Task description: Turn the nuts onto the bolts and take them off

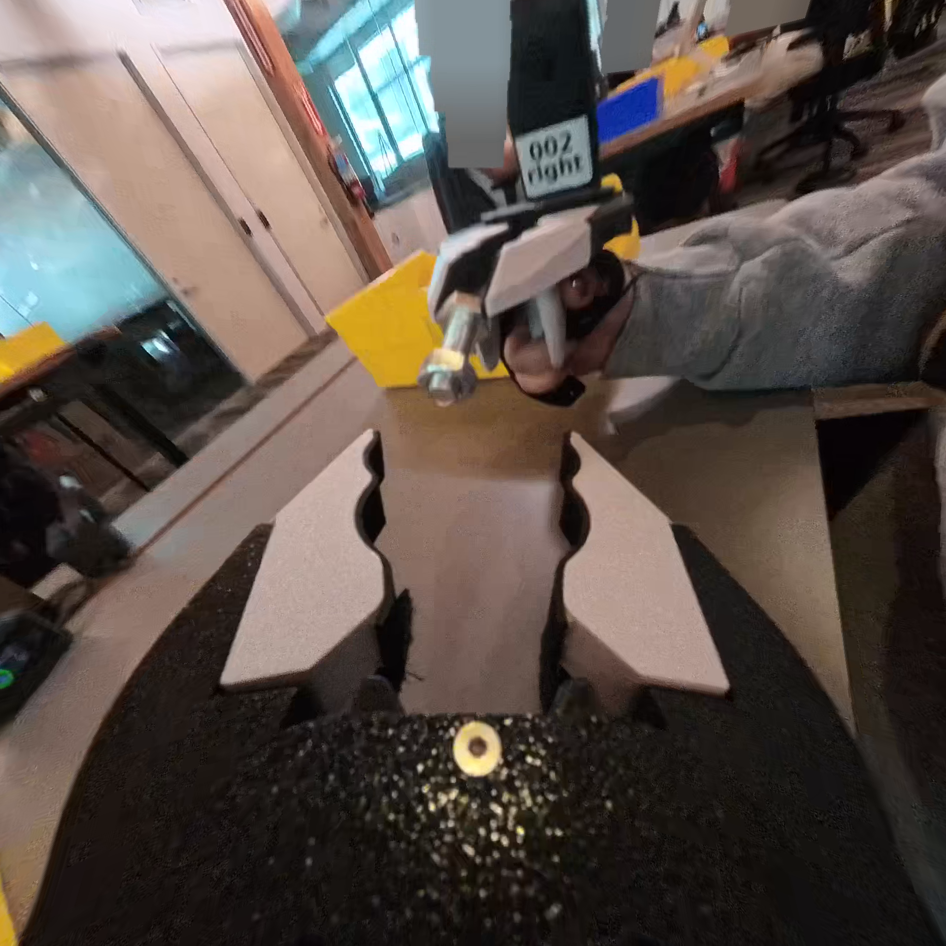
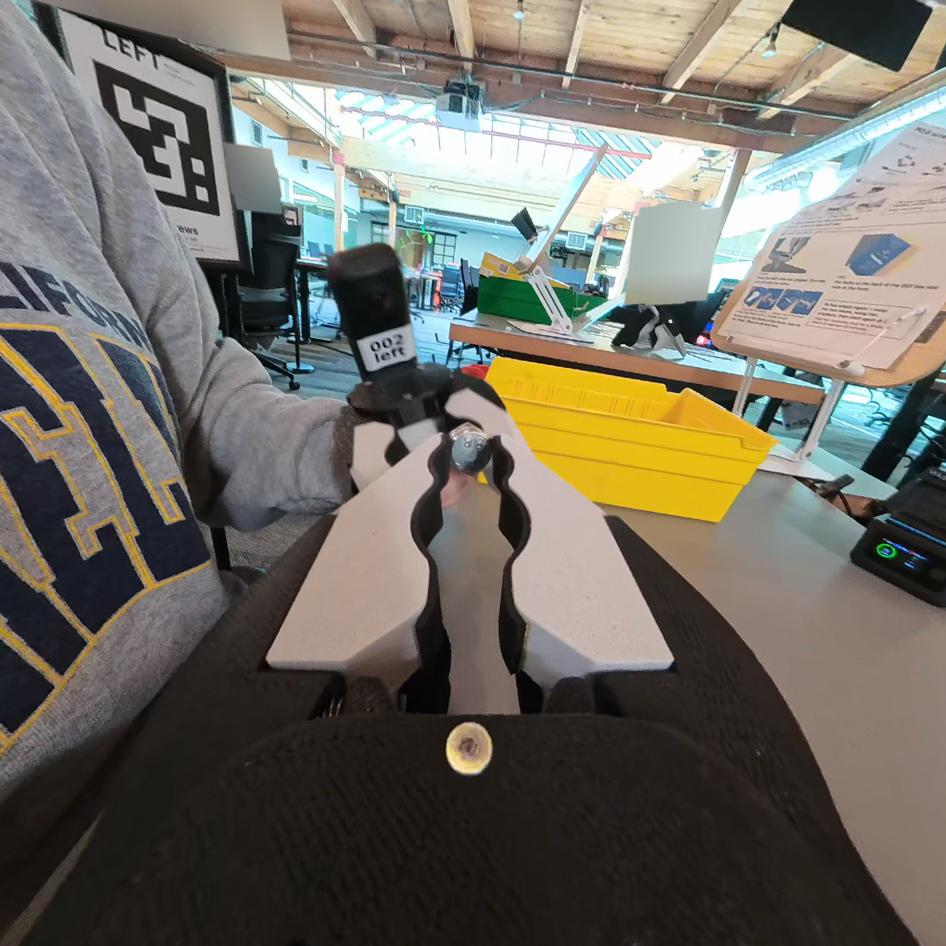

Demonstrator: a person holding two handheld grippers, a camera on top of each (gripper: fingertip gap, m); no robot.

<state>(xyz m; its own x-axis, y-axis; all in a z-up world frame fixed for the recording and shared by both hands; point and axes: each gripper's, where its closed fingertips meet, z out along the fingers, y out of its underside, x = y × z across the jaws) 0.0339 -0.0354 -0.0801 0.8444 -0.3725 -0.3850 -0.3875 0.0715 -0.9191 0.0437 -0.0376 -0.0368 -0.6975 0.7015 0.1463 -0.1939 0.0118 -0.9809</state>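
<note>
The right gripper (image 2: 468, 450) clenches a steel bolt (image 1: 458, 327) by its head, its matte white fingers (image 2: 368, 563) lined with black pads cut in a wavy profile. From the right wrist view only the bolt's rounded, shiny head shows, pinched at the fingertips. From the left wrist view the bolt's smooth cylindrical shank juts out of that gripper toward the camera, and a bright hexagonal nut (image 1: 448, 376) sits on it near the free end, the tip poking through. All of this is held in the air above the table (image 1: 716, 512), whose top is smooth and pale grey-brown.

The left gripper (image 1: 473, 440) is released, its white fingers (image 1: 317, 573) spread wide with nothing between them, aimed at the nut but apart from it. Its body is coarse, speckled black plastic with a brass-coloured washer and screw.

A hand (image 1: 553, 353) in a grey fleece sleeve grips the right tool's handle. Just beyond stands a yellow plastic bin (image 2: 629, 440), rectangular with ribbed walls. At the far right a small black device (image 2: 906, 558) lies on the table.
</note>
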